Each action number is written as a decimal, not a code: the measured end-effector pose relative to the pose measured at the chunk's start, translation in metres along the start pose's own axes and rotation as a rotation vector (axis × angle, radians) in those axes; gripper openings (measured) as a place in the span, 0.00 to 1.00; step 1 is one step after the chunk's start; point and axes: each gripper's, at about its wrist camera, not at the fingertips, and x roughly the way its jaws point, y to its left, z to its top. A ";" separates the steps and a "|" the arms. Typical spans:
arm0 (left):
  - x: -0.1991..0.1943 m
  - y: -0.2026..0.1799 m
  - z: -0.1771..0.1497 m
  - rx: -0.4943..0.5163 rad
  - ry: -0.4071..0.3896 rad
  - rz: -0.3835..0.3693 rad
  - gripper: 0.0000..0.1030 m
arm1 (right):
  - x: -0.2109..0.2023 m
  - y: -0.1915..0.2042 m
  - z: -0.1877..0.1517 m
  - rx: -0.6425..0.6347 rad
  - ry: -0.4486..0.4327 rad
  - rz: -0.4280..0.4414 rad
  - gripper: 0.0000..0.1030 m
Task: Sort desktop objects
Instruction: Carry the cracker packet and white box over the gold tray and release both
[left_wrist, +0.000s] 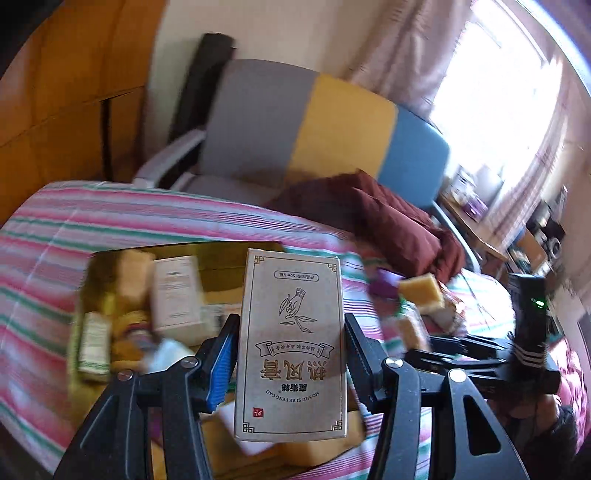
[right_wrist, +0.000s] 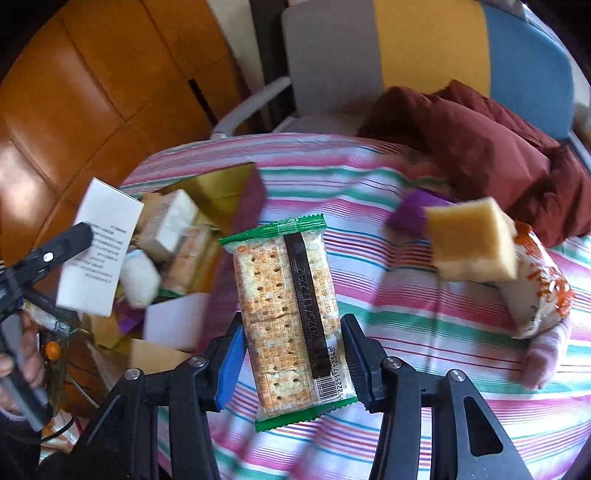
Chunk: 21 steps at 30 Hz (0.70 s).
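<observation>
My left gripper (left_wrist: 290, 354) fingers clamp brown box (left_wrist: 291, 343) by long sides, held up over striped worktop (left_wrist: 55, 236). Box stiff, light, easy to hold. My right gripper (right_wrist: 293, 354) fingers clamp cracker pack (right_wrist: 288, 317) at lower half. Pack light, wrapper slippery, crackers break easy, so squeeze soft. Gold bin (right_wrist: 221, 192) with boxes near.

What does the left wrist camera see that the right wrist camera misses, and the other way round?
Only the left wrist view shows the printed front of the beige box gripped by the left tool, plus a bright window and a cluttered side table. Only the right wrist view shows the cracker pack gripped by the right tool and an orange-patterned snack bag. Both show the striped cloth, yellow sponge, gold box, maroon cushion and chair.
</observation>
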 end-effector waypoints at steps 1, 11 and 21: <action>-0.002 0.009 -0.001 -0.014 -0.002 0.010 0.53 | -0.001 0.007 0.001 -0.003 -0.004 0.011 0.49; -0.014 0.075 -0.009 -0.160 -0.028 0.039 0.53 | 0.018 0.084 0.023 -0.038 -0.013 0.106 0.49; 0.008 0.080 0.007 -0.254 -0.008 -0.079 0.59 | 0.049 0.099 0.053 0.110 -0.012 0.104 0.56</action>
